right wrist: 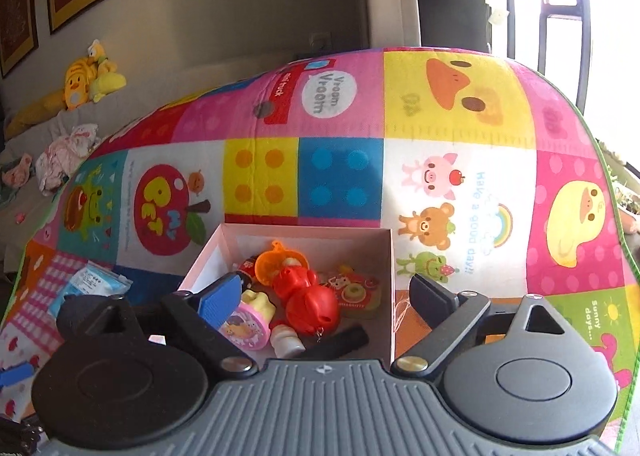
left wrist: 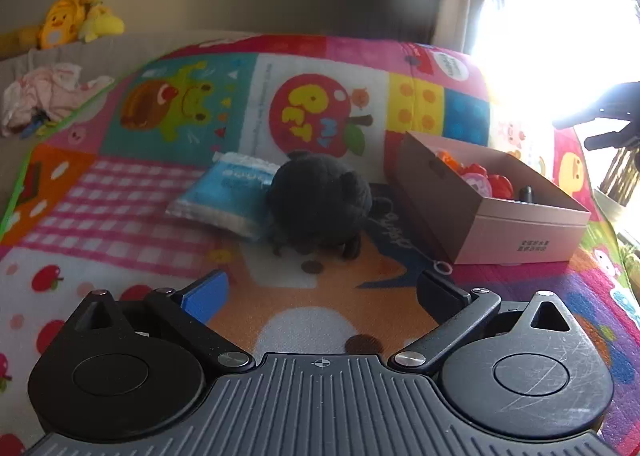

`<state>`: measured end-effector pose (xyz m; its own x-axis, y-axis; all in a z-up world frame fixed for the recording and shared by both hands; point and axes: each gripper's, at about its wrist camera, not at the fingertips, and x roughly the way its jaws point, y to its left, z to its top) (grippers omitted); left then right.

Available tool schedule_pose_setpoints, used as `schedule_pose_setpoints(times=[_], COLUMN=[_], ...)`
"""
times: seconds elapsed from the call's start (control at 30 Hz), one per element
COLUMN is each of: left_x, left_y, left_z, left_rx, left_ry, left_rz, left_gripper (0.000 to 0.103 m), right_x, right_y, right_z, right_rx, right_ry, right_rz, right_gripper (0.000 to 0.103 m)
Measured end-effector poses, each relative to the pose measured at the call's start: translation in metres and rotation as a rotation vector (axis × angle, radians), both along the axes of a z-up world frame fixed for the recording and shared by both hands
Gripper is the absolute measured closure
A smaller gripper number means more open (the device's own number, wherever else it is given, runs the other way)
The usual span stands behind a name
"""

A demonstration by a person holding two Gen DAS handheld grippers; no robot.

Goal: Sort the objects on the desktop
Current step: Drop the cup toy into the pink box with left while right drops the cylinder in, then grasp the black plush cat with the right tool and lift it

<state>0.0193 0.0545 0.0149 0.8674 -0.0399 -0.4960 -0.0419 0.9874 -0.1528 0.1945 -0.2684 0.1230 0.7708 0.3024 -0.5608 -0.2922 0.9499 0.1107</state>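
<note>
Surface: colourful cartoon play mat [left wrist: 320, 95].
Centre: black plush toy [left wrist: 318, 203], blue packet [left wrist: 228, 191] touching its left side.
Right: open pink box [left wrist: 520, 232], toys inside.

1. Black plush toy [left wrist: 318, 201]: round and dark, resting on the tabletop at the centre of the left wrist view.
2. Blue packet [left wrist: 228, 195]: lies flat, touching the plush at its 9 o'clock.
3. Pink box [left wrist: 520, 234]: open-topped, at the plush's 3 o'clock, holding a red toy [right wrist: 306, 298], an orange piece [right wrist: 276, 262] and a pink round toy [right wrist: 248, 326].
</note>
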Motion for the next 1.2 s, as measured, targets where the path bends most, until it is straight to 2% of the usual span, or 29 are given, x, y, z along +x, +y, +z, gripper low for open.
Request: schedule_pose_setpoints(times=[0.07,0.1,0.17,0.23,0.33,0.43,0.53,0.63,0.73,0.77,0.83,0.9,1.0,1.1,1.2], left_x=[0.003,0.003,0.001,-0.005,-0.012,-0.017,-0.014,-0.013,-0.014,-0.014,-0.015,-0.015,-0.015,-0.015,-0.014], left_y=[0.006,0.009,0.014,0.021,0.037,0.057,0.067,0.068,0.067,0.068,0.071,0.074,0.076,0.073,0.066], left_z=[-0.002,-0.002,-0.002,0.000,0.004,0.003,0.001,0.000,-0.001,-0.001,-0.002,-0.003,-0.004,-0.003,-0.002], left_rx=[-0.048,-0.064,-0.090,-0.087,-0.052,-0.115,-0.162,-0.170,-0.174,-0.181,-0.205,-0.227,-0.239,-0.224,-0.191], left_ry=[0.013,0.010,-0.003,-0.056,-0.121,-0.137,-0.111,-0.104,-0.113,-0.115,-0.114,-0.110,-0.106,-0.109,-0.113], left_rz=[-0.008,-0.001,0.030,0.125,0.318,0.436,0.435,0.415,0.406,0.407,0.415,0.425,0.430,0.422,0.387], left_gripper=[0.000,0.000,0.000,0.000,0.000,0.000,0.000,0.000,0.000,0.000,0.000,0.000,0.000,0.000,0.000], right_x=[-0.008,-0.014,-0.030,-0.046,-0.052,-0.049,-0.038,-0.017,0.013,0.017,0.012,0.000,-0.033,-0.069,-0.098], right_y=[0.006,0.013,0.036,0.065,0.111,0.157,0.200,0.235,0.264,0.270,0.270,0.260,0.234,0.192,0.145], right_z=[0.002,0.001,-0.001,-0.006,-0.015,-0.026,-0.036,-0.038,-0.058,-0.067,-0.081,-0.087,-0.079,-0.066,-0.055], right_rx=[-0.013,-0.037,-0.107,-0.162,-0.145,-0.111,-0.077,-0.024,-0.020,-0.040,-0.094,-0.112,-0.111,-0.058,-0.043], right_ry=[-0.018,-0.033,-0.081,-0.113,-0.079,-0.028,-0.002,0.026,0.207,0.233,0.238,0.230,0.154,0.105,0.054], right_rz=[-0.015,-0.008,0.049,0.140,0.265,0.351,0.383,0.391,0.445,0.424,0.424,0.440,0.475,0.506,0.470], right_gripper=[0.010,0.005,0.004,0.004,0.004,0.004,0.004,0.004,0.004,0.004,0.005,0.017,0.018,0.018,0.018])
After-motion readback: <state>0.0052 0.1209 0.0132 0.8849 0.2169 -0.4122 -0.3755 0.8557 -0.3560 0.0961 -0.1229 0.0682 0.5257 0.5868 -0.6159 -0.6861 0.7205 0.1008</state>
